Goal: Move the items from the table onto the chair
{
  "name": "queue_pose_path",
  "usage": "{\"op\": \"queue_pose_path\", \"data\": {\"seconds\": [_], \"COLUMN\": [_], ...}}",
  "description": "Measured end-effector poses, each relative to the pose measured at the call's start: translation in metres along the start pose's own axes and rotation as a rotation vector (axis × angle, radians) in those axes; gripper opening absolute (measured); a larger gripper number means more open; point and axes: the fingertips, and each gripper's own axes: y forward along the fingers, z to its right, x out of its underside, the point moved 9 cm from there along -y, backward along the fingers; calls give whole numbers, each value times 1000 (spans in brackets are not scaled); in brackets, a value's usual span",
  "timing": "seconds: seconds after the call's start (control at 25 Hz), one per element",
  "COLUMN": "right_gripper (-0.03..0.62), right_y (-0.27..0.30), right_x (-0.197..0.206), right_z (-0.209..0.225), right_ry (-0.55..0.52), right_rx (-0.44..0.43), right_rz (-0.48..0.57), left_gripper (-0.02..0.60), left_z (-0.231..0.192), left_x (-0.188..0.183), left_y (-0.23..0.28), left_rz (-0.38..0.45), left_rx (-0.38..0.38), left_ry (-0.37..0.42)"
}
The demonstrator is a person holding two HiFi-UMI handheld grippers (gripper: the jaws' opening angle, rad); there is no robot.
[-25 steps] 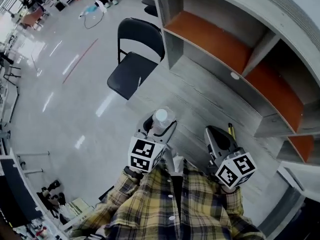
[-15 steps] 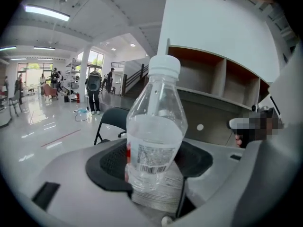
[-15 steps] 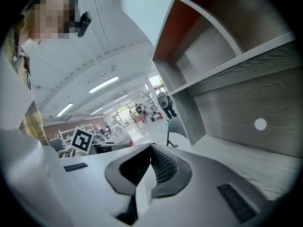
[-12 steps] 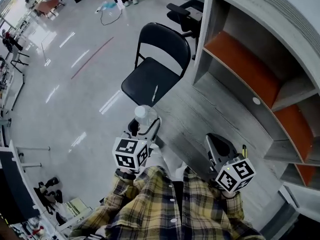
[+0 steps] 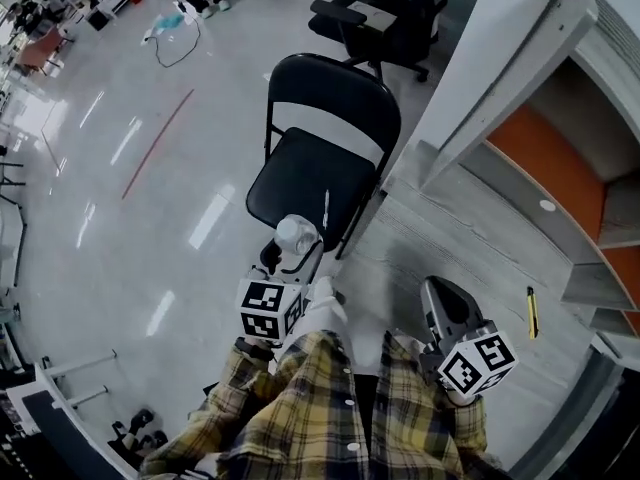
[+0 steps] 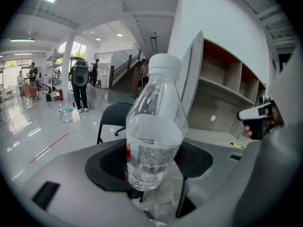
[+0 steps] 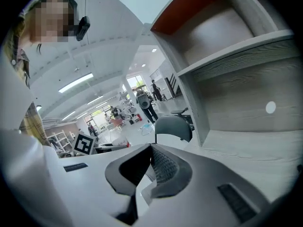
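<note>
My left gripper is shut on a clear plastic water bottle with a white cap, and holds it upright just at the near edge of the black folding chair's seat. In the left gripper view the bottle fills the middle between the jaws, with the chair behind it. A thin pale pen-like item lies on the seat. My right gripper hangs over the grey wooden table, shut and holding nothing. A yellow pen lies on the table to its right.
A shelf unit with orange panels stands along the table's far side. A black office chair is behind the folding chair. Glossy floor spreads to the left, with people and desks far off.
The view has swung left toward the chair. My left gripper has carried the bottle off the table to the seat's near edge. The right gripper stays shut over the table.
</note>
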Motion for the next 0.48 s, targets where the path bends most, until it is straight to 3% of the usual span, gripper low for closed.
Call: {"op": "queue_pose_path", "data": {"seconds": [0.24,0.48], "right_gripper": [17,17], "right_y": [52,116], "right_x": [18,69], "right_z": [-25,-27], "right_ry": [52,154], "right_rx": [86,63], "right_rz": [-27,-70], "left_gripper": [293,295], "left_z": [-66,-116], "left_x": [31,79], "left_y": [53,122], "left_rz": [-83,-96], "left_rx": [61,76], "left_ry": [29,43]}}
